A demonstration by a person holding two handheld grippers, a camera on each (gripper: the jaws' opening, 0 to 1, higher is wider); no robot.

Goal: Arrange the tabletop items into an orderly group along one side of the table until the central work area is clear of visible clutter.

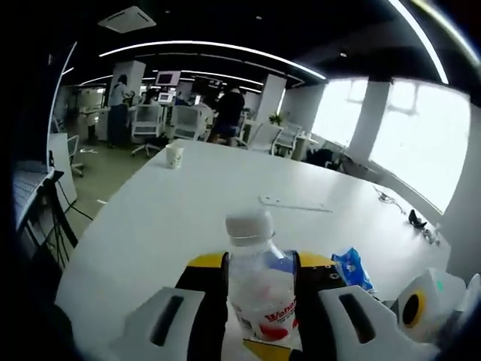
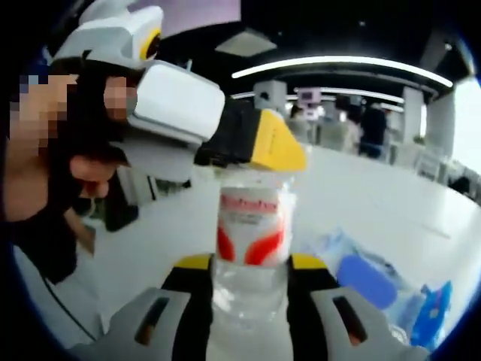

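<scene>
A clear water bottle (image 1: 259, 289) with a white cap and a red-and-white label stands between the jaws of my left gripper (image 1: 261, 263), which is shut on it just below the neck. In the right gripper view the same bottle (image 2: 252, 226) sits between the yellow-tipped jaws of my right gripper (image 2: 252, 265), which close on its lower body. The left gripper (image 2: 225, 135) reaches in from the upper left and covers the bottle's top. The white body of the right gripper (image 1: 425, 308) shows at the lower right of the left gripper view.
On the white table (image 1: 188, 218) stand a paper cup (image 1: 174, 156) at the far side, a flat white strip (image 1: 294, 204) in the middle, cables (image 1: 415, 219) at the right edge and a blue packet (image 1: 352, 267) near the bottle. A clear bag with a blue lid (image 2: 368, 280) lies right of it. People stand far behind.
</scene>
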